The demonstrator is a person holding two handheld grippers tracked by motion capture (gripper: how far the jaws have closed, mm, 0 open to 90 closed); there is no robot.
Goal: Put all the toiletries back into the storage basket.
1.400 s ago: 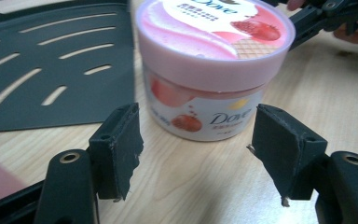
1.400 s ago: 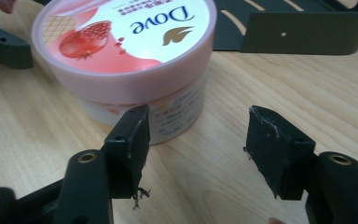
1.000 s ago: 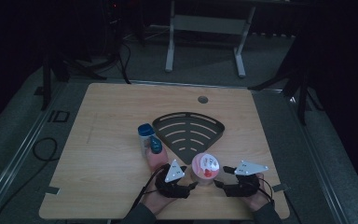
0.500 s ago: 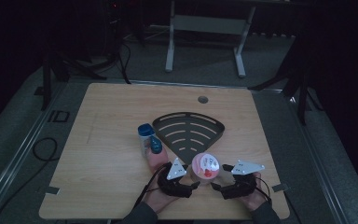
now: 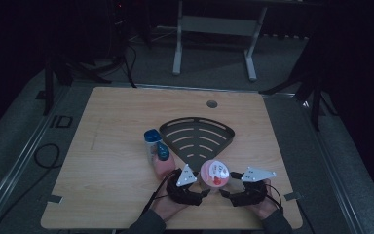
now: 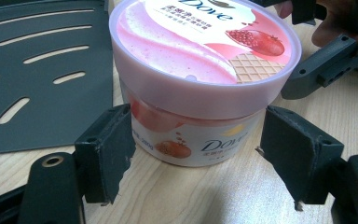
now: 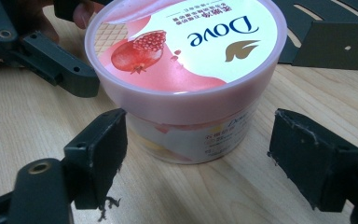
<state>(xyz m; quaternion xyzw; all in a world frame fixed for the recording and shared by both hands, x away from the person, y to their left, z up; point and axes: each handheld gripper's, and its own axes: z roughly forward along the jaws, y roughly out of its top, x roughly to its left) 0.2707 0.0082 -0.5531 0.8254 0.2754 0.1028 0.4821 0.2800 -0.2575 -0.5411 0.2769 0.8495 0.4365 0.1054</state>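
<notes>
Tub: pink Dove tub (image 5: 215, 173) stands upright, lid on, near the tabletop's (image 5: 117, 126) front edge, just beside the dark slotted fan-shaped plate (image 5: 197, 135)
Left gripper (image 5: 195, 187): jaws spread, straddling the tub; left pad touching or nearly so, right pad clear
Right gripper (image 5: 226, 191): jaws just eased inward, tub between them, right pad clear
Blue-capped bottle (image 5: 153, 144): left of the plate

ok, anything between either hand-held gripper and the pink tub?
Nothing visible. The pink tub stands on bare table between the open jaws of the left hand-held gripper and the right hand-held gripper. A gap shows at each pad except the left gripper's near pad, which sits against it.
</notes>
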